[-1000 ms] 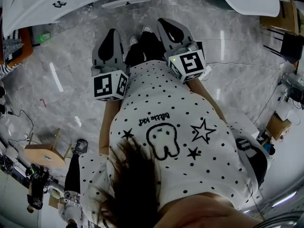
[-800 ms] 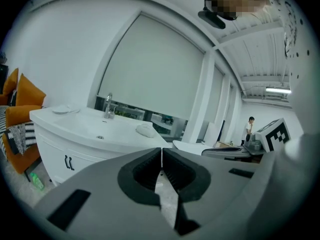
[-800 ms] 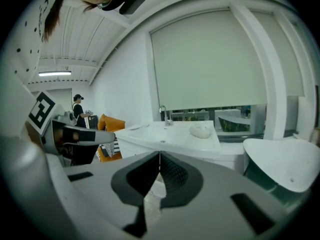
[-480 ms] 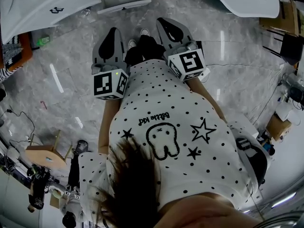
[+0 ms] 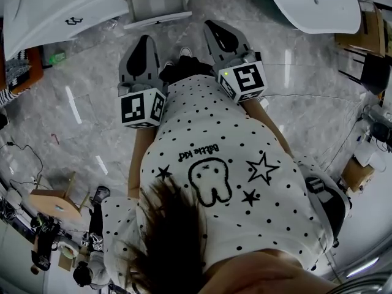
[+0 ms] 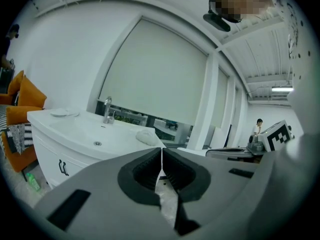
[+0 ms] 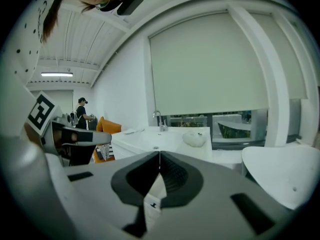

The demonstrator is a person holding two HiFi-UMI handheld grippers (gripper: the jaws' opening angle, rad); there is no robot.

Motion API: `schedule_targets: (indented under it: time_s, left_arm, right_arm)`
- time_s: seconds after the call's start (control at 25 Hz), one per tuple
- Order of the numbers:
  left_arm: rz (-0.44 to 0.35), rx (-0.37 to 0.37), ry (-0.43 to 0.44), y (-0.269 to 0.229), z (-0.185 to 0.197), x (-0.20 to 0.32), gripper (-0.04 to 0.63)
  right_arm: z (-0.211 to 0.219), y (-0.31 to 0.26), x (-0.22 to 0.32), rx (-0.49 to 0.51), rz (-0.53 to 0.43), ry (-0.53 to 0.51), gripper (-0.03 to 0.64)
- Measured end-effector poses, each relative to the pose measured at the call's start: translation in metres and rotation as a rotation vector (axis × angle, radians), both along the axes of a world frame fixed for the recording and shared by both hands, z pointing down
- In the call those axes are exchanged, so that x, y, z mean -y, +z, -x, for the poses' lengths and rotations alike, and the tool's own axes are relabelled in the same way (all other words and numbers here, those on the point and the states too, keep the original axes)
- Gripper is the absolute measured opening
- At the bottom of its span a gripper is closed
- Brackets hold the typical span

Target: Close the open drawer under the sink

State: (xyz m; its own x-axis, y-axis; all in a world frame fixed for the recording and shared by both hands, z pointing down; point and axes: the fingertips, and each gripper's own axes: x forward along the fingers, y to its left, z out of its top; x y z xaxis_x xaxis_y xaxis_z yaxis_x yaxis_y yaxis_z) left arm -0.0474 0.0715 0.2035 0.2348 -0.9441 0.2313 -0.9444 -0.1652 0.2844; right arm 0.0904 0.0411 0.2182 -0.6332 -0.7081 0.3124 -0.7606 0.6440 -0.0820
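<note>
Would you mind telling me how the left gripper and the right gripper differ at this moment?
In the head view the right gripper reaches nearer the picture's top than the left gripper. The right marker cube shows a lit green dot; none is visible on the left marker cube. Both are shut with nothing between their jaws.

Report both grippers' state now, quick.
Left gripper: shut, nothing held.
Right gripper: shut, nothing held.
</note>
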Motion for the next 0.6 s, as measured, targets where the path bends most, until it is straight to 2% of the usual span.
schedule_targets:
  time_s: [0.2,0.6]
  left_arm:
    - [-0.006,-0.009,-0.025,0.0,0.007,0.006,0.012]
    - [0.015,0.034,-0.047,-0.002,0.029,0.015,0.012]
  right_arm:
    - [0.005,0.001,0.009,-0.007,-0.001,-0.018,0.015]
    - [0.007,0.001,0.019,-0.012,0.001,-0.016,0.015]
